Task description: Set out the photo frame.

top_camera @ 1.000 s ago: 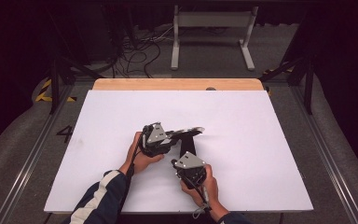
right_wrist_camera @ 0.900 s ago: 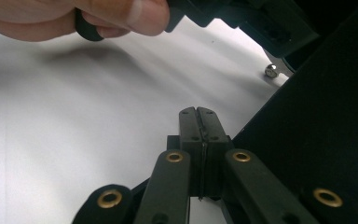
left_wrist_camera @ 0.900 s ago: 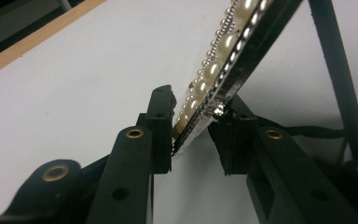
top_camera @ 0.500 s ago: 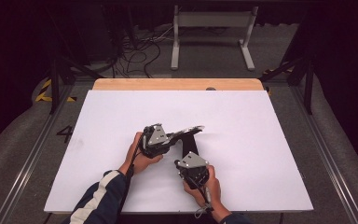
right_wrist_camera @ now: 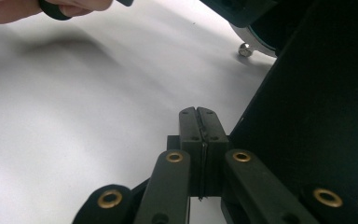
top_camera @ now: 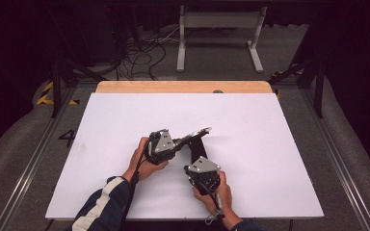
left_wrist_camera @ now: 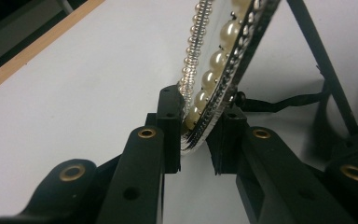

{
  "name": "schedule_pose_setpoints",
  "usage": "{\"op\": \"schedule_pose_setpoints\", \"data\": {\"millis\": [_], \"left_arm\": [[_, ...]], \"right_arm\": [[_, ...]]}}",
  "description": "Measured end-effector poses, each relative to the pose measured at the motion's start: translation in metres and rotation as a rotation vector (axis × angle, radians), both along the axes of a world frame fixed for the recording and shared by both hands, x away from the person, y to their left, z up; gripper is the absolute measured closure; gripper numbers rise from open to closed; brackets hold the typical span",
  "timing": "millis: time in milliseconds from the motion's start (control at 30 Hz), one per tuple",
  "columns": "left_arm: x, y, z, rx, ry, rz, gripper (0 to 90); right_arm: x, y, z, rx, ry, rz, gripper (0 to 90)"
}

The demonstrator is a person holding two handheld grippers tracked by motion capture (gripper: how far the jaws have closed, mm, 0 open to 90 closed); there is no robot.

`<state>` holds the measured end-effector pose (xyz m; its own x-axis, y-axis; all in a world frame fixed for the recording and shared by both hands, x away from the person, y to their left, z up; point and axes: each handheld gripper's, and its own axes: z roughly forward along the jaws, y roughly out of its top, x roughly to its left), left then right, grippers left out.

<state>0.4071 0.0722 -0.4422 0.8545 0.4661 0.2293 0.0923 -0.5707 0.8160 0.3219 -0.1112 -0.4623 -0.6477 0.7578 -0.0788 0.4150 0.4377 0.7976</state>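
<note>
- The worktop (top_camera: 270, 144) carries a white sheet; a strip of bare wood shows along its far edge.
- The left claw (top_camera: 176, 144) sits near the middle of the worktop, held in the person's left hand (top_camera: 144, 161), and points toward the right of the high view.
- In the left gripper view, the left claw (left_wrist_camera: 196, 133) has its 2 jaws on either side of the rim of a pearl-edged frame (left_wrist_camera: 219, 60). The jaws have just been closing, and the pads now pinch that rim.
- The frame's rim bears a row of large pearls and a row of small beads. It stands tilted, rising away from the claw.
- In the high view, the pearl-edged frame (top_camera: 197, 134) juts out from the left claw, raised off the sheet, with a black stand (top_camera: 197, 149) beneath it.
- The right claw (top_camera: 200, 161) is held in the person's right hand (top_camera: 219, 192), just beside and nearer than the left one.
- In the right gripper view, the right claw (right_wrist_camera: 199, 116) is pressed together with nothing visible between the pads; the black stand (right_wrist_camera: 317, 107) lies close on its right.
</note>
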Motion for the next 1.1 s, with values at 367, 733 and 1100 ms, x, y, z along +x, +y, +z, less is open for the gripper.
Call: {"op": "schedule_pose_setpoints", "data": {"millis": [367,733,1100], "left_arm": [[-0.001,0.002,-0.002,-0.023,0.017,-0.024,75.1],[0.001,0.005,-0.003,-0.038,0.032,-0.014,72.0],[-0.002,0.004,0.002,-0.053,0.01,-0.013,66.6]], "right_arm": [[0.005,-0.012,0.0,0.014,0.021,-0.03,90.0],[0.008,-0.019,0.0,0.001,0.017,-0.045,90.0],[0.009,-0.023,0.001,0.016,0.023,-0.041,90.0]]}}
